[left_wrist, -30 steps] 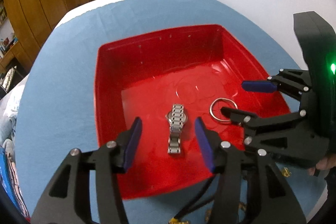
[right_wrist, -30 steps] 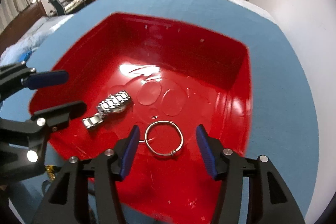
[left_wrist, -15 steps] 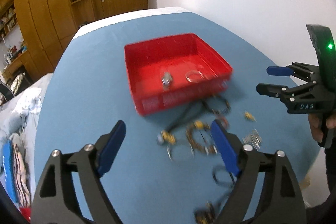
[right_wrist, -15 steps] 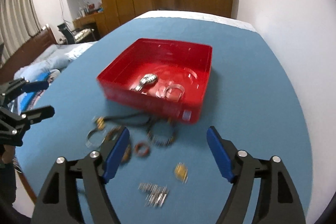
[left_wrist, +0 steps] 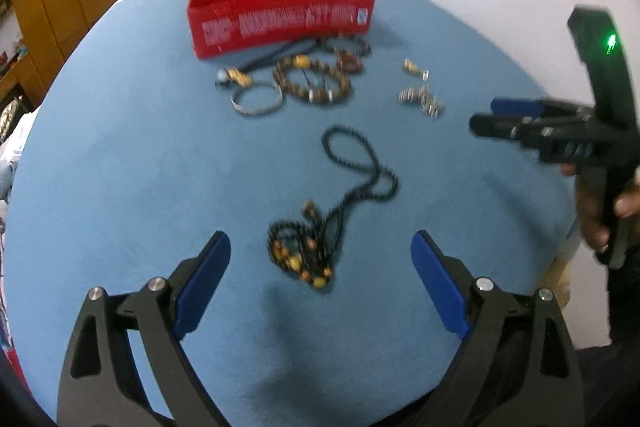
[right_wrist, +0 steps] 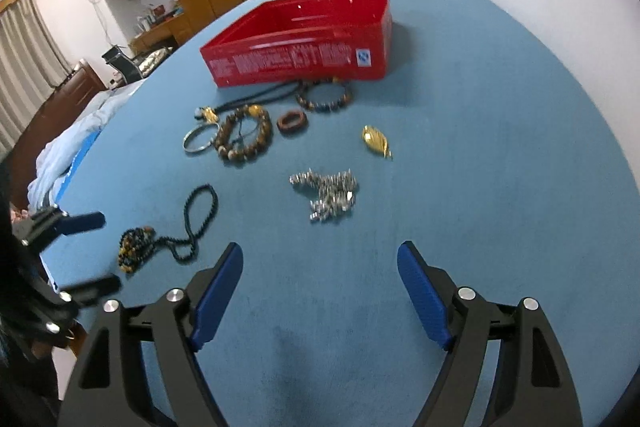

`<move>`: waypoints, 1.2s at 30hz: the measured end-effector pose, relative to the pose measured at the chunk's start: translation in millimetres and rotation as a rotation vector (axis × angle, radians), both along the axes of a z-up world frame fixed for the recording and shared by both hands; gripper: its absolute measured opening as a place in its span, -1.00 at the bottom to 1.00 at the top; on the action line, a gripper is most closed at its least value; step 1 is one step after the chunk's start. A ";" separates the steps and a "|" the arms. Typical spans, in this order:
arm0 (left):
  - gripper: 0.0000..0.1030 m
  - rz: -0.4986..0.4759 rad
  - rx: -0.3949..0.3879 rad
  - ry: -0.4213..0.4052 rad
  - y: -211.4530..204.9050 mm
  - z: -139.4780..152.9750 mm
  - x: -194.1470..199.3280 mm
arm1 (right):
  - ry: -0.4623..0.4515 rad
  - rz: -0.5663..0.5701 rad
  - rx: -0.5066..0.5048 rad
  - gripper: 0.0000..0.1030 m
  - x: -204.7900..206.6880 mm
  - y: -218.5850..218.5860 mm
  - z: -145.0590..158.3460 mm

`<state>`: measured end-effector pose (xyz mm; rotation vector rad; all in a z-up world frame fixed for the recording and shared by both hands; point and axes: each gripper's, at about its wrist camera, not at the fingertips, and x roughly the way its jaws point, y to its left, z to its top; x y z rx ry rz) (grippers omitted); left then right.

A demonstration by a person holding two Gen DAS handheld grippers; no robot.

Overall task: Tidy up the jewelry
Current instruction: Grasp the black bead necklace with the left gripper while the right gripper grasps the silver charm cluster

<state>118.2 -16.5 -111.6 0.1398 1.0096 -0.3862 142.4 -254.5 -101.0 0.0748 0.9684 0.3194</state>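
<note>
Left hand-held gripper (left_wrist: 320,279) and right hand-held gripper (right_wrist: 320,291) gape wide, holding nothing.

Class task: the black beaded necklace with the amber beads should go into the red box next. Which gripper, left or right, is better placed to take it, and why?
Probably the left gripper: the black beaded necklace lies directly ahead between its open jaws. The right gripper faces the silver chain instead.

Left gripper (left_wrist: 320,279): jaws spread wide, nothing between the blue pads (left_wrist: 204,285), pointed forward and down. Right gripper (right_wrist: 320,291): jaws also wide, empty, same forward-down tilt. In left view, right gripper seen side-on at right edge, slightly motion-blurred, green LED lit, handle gripped by right hand (left_wrist: 600,203). No contact between the two.
</note>
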 end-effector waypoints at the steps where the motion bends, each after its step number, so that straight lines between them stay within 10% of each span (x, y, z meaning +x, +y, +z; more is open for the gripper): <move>1: 0.76 0.004 0.005 0.004 -0.2 -4.4 0.3 | 0.006 -0.001 0.006 0.55 -0.5 -0.3 -2.0; 13: 0.57 0.077 0.057 -0.013 -5.8 -21.8 11.3 | 0.021 0.018 -0.032 0.55 11.5 9.5 -17.4; 21: -0.48 0.062 0.017 -0.016 -5.6 -18.1 17.0 | 0.014 0.029 -0.046 0.55 28.6 14.5 -22.3; 26: -0.76 0.074 -0.012 -0.019 -0.4 -13.3 18.5 | 0.007 0.039 -0.058 0.54 36.1 18.3 -23.5; 36: -0.82 0.084 -0.035 -0.034 5.8 -3.3 23.2 | -0.009 0.046 -0.105 0.01 45.6 24.3 -27.1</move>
